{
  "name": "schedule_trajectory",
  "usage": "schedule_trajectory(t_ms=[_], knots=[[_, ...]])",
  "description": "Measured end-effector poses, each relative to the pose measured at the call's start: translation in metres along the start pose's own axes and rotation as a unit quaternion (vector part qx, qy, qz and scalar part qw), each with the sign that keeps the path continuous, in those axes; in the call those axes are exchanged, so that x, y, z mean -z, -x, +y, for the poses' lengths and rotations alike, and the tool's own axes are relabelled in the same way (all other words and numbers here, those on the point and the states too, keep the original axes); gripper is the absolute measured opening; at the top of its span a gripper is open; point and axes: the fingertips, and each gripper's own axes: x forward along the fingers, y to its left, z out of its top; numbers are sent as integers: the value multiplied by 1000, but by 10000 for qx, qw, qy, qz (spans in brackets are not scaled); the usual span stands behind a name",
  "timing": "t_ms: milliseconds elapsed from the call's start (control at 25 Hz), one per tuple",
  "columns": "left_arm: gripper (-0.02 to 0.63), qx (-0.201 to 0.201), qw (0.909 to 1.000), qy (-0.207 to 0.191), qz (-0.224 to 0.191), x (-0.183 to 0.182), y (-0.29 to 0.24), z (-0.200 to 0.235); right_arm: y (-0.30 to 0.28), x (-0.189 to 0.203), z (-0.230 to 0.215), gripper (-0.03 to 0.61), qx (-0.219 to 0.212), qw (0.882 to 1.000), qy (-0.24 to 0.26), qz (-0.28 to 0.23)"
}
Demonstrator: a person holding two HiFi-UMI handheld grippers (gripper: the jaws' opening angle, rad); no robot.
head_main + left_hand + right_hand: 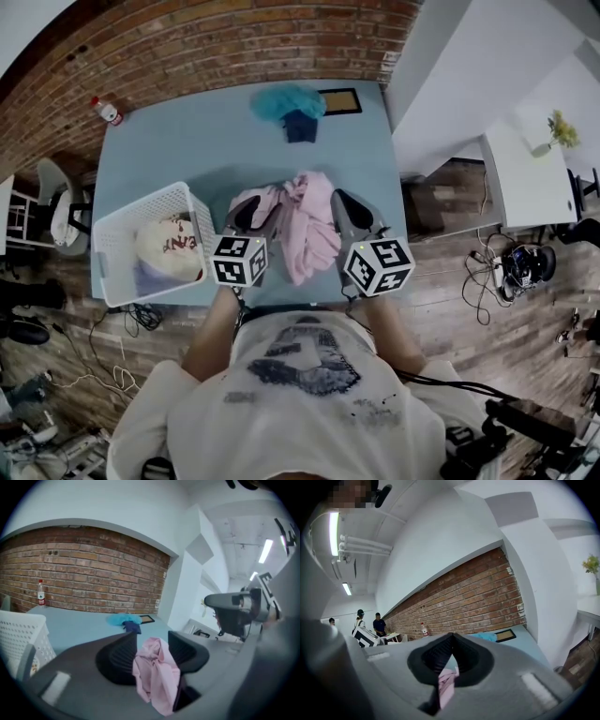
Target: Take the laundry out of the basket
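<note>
Both — left gripper (151, 641), right gripper (451, 638) — pinch pink garment (311, 230), hanging lengthwise.

Nothing legible, tbh: red lettering on the cream garment (167, 246) in the basket (111, 246) was too blurry, bottle (106, 111) label at the desk's far-left corner too small.

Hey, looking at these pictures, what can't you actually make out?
- Head view: what lies under the cream garment in the basket, covered by it; its red print is too small to read.
- Left gripper view: most of the basket, cut off by the left edge.
- Right gripper view: most of the pink garment, hidden behind the right gripper.
</note>
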Motion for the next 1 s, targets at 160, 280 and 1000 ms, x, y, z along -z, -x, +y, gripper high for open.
schedule_trajectory(t_ms=[160,280,1000], knots=[[157,87,9996,-17,-268,-18,8,-5,-4,-5,4,-2,-65,10000,17,-47],[113,27,9989,-129,-445,-29,13,-5,-7,-5,7,-2,-119,9999,22,-41],[-8,-170,9961,-454,-738,-53,26,-7,-14,-17,19,-2,-331,9993,94,-126]])
